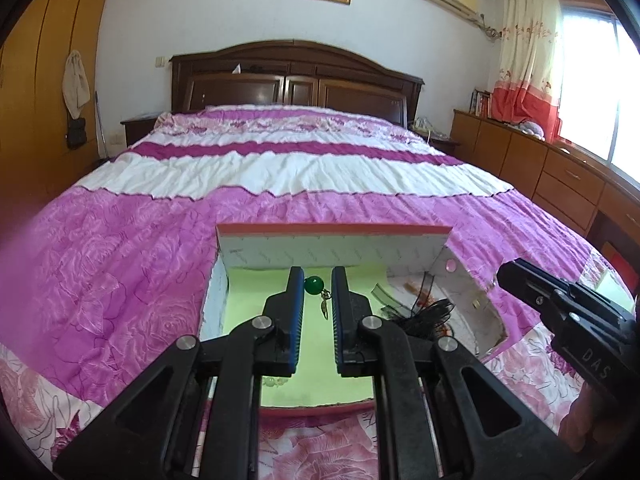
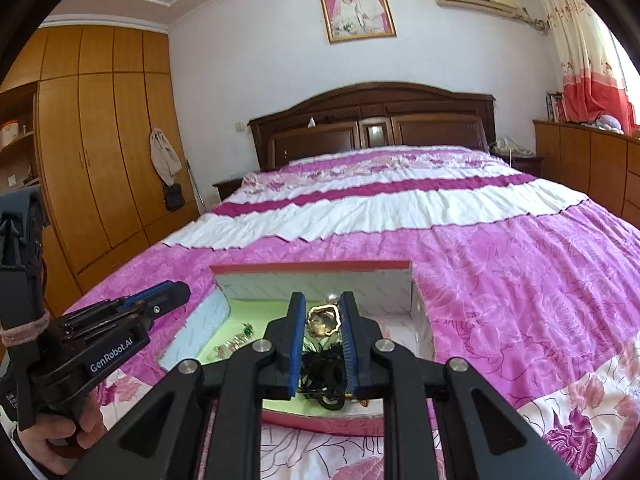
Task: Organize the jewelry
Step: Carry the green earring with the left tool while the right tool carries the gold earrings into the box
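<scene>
Bed with a pink floral quilt [image 1: 120, 260] serves as the work surface. On it lies an open white box [image 1: 332, 246] with a green lining, keeping the jewelry together. Left gripper [image 1: 318, 276] hovers with its fingers apart around a green bead pendant [image 1: 314, 285]. Right gripper [image 2: 323, 308] likewise brackets a gold brooch [image 2: 322, 322] above tangled black cord [image 2: 322, 372]; whether it clamps the brooch cannot be told.
</scene>
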`<state>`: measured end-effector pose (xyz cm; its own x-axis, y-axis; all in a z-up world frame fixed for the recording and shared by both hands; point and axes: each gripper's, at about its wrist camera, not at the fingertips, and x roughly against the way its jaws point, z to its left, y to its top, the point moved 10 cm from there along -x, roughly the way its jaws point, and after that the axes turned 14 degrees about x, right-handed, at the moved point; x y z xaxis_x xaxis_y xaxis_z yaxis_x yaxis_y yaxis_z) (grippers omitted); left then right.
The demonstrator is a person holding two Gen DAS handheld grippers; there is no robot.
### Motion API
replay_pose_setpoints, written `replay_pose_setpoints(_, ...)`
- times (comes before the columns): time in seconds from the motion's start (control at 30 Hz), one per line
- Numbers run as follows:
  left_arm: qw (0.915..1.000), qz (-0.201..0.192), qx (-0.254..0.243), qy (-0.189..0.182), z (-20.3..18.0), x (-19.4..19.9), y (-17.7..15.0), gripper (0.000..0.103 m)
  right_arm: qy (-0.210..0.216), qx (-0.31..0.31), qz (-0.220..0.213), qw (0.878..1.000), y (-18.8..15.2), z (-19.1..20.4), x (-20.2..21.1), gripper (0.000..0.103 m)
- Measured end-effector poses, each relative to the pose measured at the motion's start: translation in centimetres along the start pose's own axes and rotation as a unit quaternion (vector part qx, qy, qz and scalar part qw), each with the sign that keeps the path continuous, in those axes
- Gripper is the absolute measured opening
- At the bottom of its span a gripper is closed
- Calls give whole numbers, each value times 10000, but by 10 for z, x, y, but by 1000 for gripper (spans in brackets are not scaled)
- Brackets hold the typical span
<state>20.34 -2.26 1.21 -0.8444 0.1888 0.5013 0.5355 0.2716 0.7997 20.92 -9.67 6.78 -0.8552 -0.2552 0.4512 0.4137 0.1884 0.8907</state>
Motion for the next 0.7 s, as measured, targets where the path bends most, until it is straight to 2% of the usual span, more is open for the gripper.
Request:
replay_pose_setpoints(0.37, 9978, 595, 141, 268, 21, -39, -30, 5, -117, -128, 833, 9964, -47, -16, -44, 19)
replay_pose_setpoints(0.7, 9935, 985, 291, 498, 38, -60, -50, 5, -119, -156, 1300, 9913, -74, -20, -66, 19)
